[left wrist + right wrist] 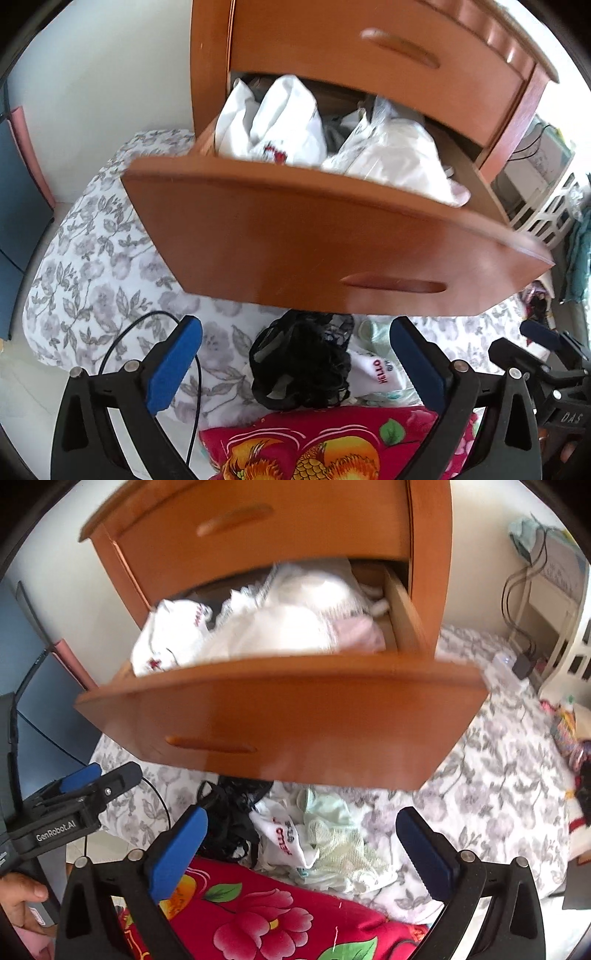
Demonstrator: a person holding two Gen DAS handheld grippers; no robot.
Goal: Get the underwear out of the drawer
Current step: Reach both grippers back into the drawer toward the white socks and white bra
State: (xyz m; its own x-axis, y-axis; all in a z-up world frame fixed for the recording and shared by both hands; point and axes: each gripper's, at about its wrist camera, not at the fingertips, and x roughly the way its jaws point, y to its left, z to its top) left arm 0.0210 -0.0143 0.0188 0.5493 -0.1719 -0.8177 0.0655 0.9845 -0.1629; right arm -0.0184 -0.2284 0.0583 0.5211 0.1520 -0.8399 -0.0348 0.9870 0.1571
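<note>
The lower wooden drawer [295, 240] [295, 716] is pulled out and stuffed with white garments [280, 125] [266, 627]. Below it on the bed lie black lace underwear [303, 362] [232, 819], a white piece printed "HELLO" [380, 369] [284, 834] and pale green pieces [332, 830]. My left gripper [295, 365] is open, hovering over the black underwear with nothing between its blue pads. My right gripper [303, 853] is open too, above the white and green pieces. The left gripper [85, 775] also shows at the left of the right wrist view.
A floral bedsheet [92, 266] [498, 768] covers the bed. A red flowered cloth [314, 450] [258, 915] lies nearest me. The closed upper drawer [369, 48] sits above. A white laundry basket [546, 214] [565, 657] stands right. A black cable [122, 339] trails left.
</note>
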